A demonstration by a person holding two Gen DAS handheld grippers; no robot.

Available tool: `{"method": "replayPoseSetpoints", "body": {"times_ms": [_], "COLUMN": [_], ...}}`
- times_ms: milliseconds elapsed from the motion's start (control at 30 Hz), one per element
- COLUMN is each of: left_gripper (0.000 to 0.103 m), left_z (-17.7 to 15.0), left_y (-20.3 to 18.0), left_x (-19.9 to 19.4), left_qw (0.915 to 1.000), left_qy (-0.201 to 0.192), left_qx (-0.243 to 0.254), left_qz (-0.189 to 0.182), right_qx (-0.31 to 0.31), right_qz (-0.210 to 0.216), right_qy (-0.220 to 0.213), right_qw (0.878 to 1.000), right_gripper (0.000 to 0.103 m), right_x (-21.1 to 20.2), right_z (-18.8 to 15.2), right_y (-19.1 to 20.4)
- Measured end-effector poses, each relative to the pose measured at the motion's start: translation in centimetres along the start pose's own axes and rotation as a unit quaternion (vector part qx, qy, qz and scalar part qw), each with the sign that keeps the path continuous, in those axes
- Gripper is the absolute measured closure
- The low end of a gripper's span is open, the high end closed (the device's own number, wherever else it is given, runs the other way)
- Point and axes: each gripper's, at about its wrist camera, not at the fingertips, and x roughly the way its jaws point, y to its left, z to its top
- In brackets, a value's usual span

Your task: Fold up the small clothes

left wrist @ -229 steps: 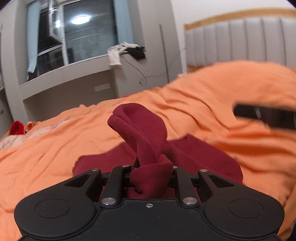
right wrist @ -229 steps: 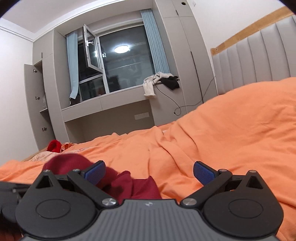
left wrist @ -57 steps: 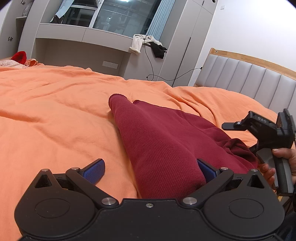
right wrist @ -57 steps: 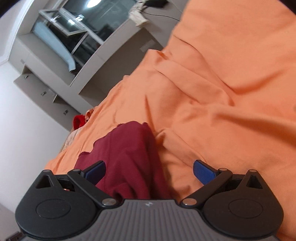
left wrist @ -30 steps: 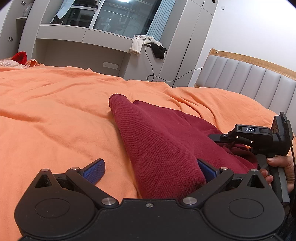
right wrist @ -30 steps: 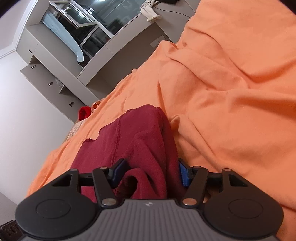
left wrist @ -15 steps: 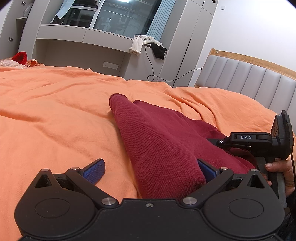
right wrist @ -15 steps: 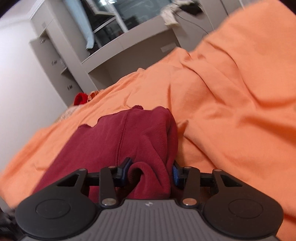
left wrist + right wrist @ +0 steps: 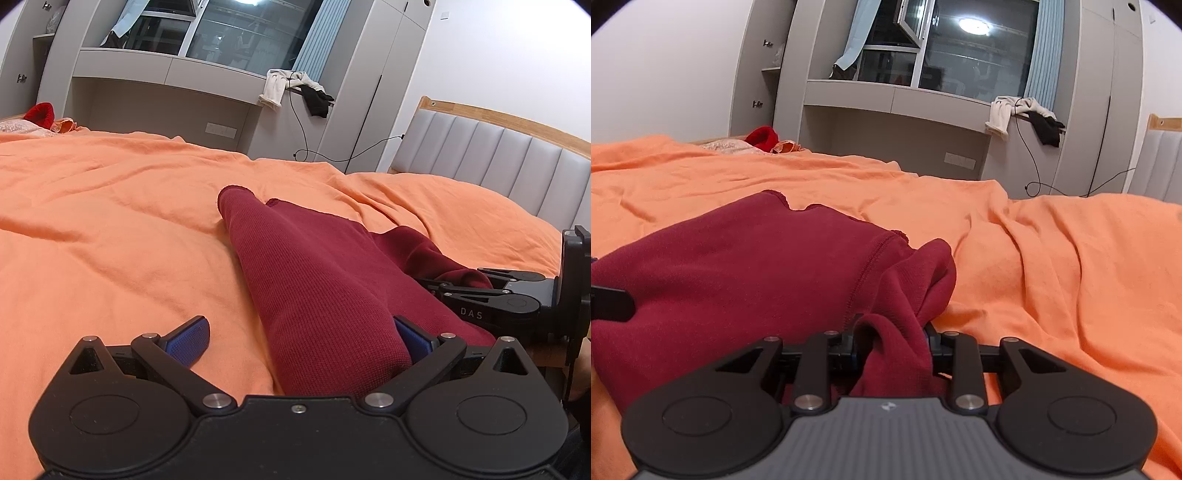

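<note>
The dark red knit garment (image 9: 746, 258) is lying on the orange bedspread (image 9: 1071, 258). A soft, limp fold is being pinched by the right gripper (image 9: 890, 345); the left gripper (image 9: 299, 332) is being held spread beside it.

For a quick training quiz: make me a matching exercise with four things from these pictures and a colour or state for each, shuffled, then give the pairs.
Things
1. left hand-held gripper
2. right hand-held gripper
3. bedcover
4. garment on the window ledge

Colours or states
A. orange, wrinkled
B. white, hanging over the edge
C. shut on the dark red sweater
D. open, one fold of the sweater between its fingers

Pairs: 1-D, 2-C, 3-A, 4-B
</note>
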Motion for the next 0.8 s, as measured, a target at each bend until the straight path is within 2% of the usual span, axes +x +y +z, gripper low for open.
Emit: {"method": "replayPoseSetpoints", "body": {"times_ms": [100, 200, 267, 400, 467, 533, 600, 800], "left_gripper": [0.000, 0.000, 0.000, 0.000, 0.000, 0.000, 0.000, 0.000], "left_z": [0.0, 0.0, 0.0, 0.1, 0.2, 0.2, 0.3, 0.5], "left_y": [0.0, 0.0, 0.0, 0.0, -0.1, -0.2, -0.3, -0.5], "left_x": [0.0, 0.0, 0.0, -0.1, -0.1, -0.1, 0.0, 0.0], "left_qw": [1.0000, 1.0000, 1.0000, 1.0000, 1.0000, 1.0000, 1.0000, 0.9999], "left_qy": [0.000, 0.000, 0.000, 0.001, 0.001, 0.003, 0.004, 0.009], "left_qx": [0.000, 0.000, 0.000, -0.001, -0.001, -0.002, -0.003, -0.004], "left_qz": [0.000, 0.000, 0.000, 0.002, 0.004, 0.005, 0.007, 0.011], "right_qx": [0.046, 0.134, 0.199, 0.320, 0.360, 0.384, 0.393, 0.388], "right_qz": [0.022, 0.061, 0.090, 0.145, 0.156, 0.157, 0.147, 0.135], "right_qy": [0.008, 0.018, 0.027, 0.037, 0.042, 0.053, 0.063, 0.064], "right_qw": [0.999, 0.989, 0.976, 0.936, 0.919, 0.908, 0.905, 0.909], "right_gripper": [0.066, 0.059, 0.054, 0.042, 0.042, 0.043, 0.049, 0.050], "right_x": [0.4, 0.7, 1.0, 1.9, 2.3, 2.8, 3.2, 3.6], "right_z": [0.3, 0.3, 0.0, -1.0, -1.5, -2.0, -2.3, -2.6], "right_y": [-1.5, -4.0, -5.7, -8.7, -9.6, -10.1, -10.2, -9.7]}}
